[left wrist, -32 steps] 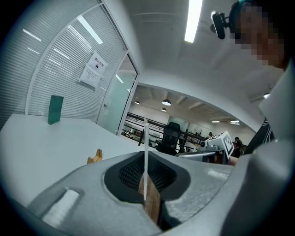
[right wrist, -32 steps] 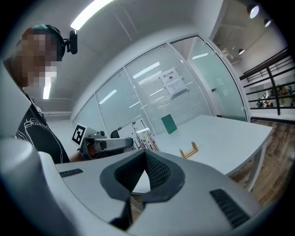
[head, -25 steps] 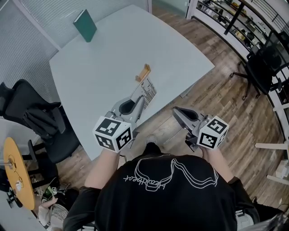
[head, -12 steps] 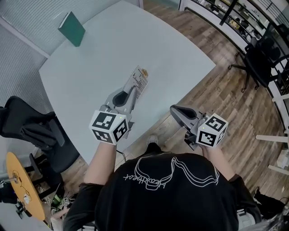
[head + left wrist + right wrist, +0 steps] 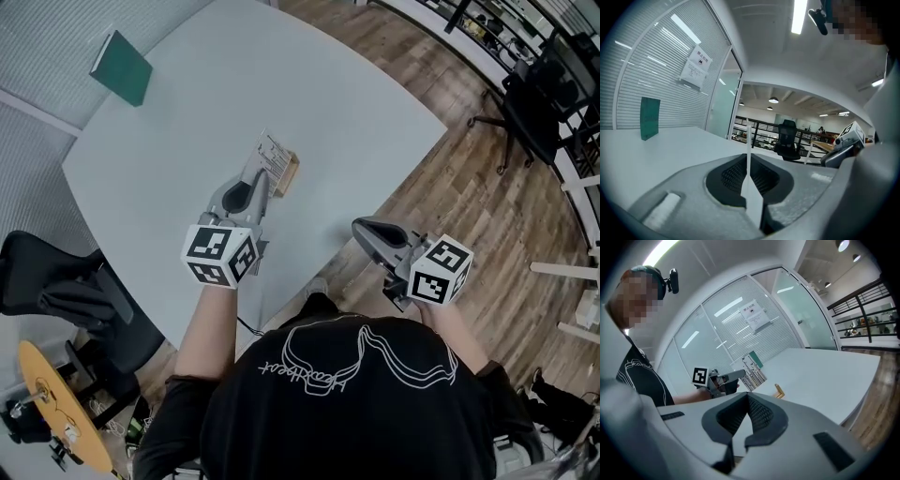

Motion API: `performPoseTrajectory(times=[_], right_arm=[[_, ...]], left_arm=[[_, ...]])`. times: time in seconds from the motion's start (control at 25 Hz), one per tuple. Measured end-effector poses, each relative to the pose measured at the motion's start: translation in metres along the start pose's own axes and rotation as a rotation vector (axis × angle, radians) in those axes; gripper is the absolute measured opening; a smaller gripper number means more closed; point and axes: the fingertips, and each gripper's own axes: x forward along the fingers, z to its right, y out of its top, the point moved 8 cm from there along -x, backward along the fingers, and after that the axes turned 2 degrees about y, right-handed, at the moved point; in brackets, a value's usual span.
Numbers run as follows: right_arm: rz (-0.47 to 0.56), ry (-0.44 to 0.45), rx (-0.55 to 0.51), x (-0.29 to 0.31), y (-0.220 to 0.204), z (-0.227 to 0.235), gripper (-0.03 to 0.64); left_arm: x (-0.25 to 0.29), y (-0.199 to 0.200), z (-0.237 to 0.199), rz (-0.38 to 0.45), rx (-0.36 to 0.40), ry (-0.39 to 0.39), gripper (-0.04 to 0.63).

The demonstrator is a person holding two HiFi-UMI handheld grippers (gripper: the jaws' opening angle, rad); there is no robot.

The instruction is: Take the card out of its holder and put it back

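Left claw [image 5: 255, 180]: closed on the card [image 5: 274, 153], the white sheet pinched edge-on between the pads, printed face visible from above. Right claw [image 5: 364, 228]: jaws together, nothing between them, out past the bench's near edge, over the floor, well apart from the card.

Bench [image 5: 356, 103]: pale grey, broad, curved along its edges. Around it, wood-plank floor [image 5: 469, 187]. Beyond the bench, glass walls [image 5: 656, 79] lined with horizontal blinds, and a paper notice [image 5: 696, 65] stuck on one pane. Overhead, a strip light [image 5: 799, 16]. Through the glass, an open office with railings and more desks.

At the bench's far corner, a green book [image 5: 122, 67], upright in the left gripper view, well apart from everything else. Against the bench's left side, a black office chair [image 5: 70, 300]. Out on the floor at the far right, a second chair [image 5: 534, 103]. Low at the left, a yellow round board [image 5: 52, 403] with small bits on it, too small to tell. Nearest the camera, the person's black T-shirt [image 5: 347, 403], both forearms reaching forward from it.

Holder [image 5: 290, 174]: small wooden block, flat on the bench near its middle. Card out of it, held in the air just above and beside. In the right gripper view, a clear gap between the card's lower edge and the block.
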Motion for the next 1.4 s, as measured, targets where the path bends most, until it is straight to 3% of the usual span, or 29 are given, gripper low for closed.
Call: performPoseTrajectory(times=[0.8, 1.4], right_arm=[[-0.039, -0.045, 0.075, 0.019, -0.016, 0.033, 0.009], [-0.060, -0.035, 0.120, 0.022, -0.027, 0.041, 0.009]], left_arm=[[0.043, -0.036, -0.037, -0.052, -0.072, 0.022, 0.025], [0.055, -0.057, -0.029, -0.109, -0.051, 0.027, 0.025]])
